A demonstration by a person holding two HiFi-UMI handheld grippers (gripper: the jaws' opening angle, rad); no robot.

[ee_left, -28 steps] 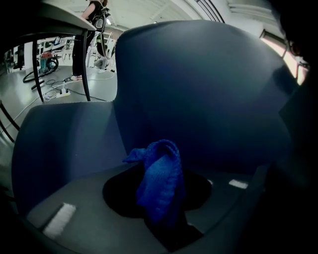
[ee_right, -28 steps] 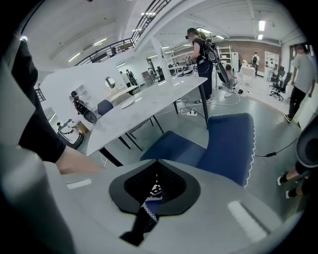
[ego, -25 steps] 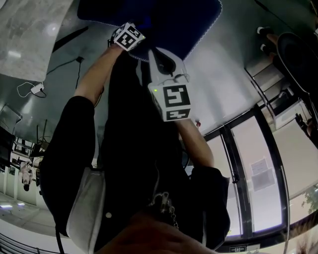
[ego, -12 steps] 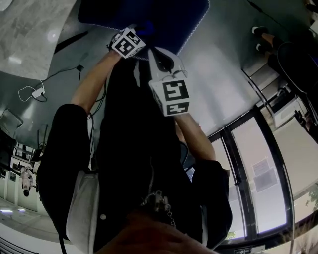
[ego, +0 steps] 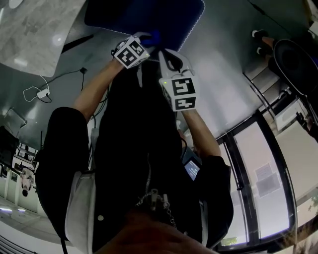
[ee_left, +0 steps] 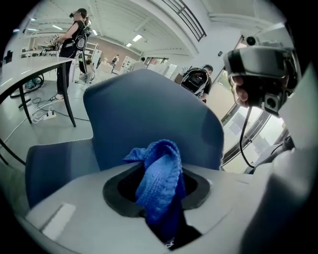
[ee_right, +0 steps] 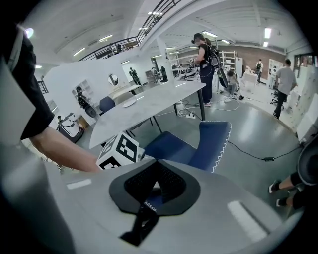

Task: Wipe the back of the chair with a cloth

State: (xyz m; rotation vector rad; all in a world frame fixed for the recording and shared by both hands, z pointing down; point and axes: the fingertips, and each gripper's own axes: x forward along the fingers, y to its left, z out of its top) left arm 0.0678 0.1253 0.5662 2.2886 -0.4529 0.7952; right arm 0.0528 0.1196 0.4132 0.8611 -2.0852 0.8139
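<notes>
Our left gripper (ee_left: 166,232) was clamped on the blue cloth (ee_left: 159,176), which stood up bunched from its jaws. The cloth was just in front of the back of the blue chair (ee_left: 149,106), and we could not tell if it touched it. Our right gripper (ee_right: 144,221) had its jaws almost together on a blue edge with white stitches, it seemed the chair's. The chair stood on the floor (ee_right: 258,134) beside a counter (ee_right: 149,104).

Head view looks down; all three views share the chair (ego: 144,15).
</notes>
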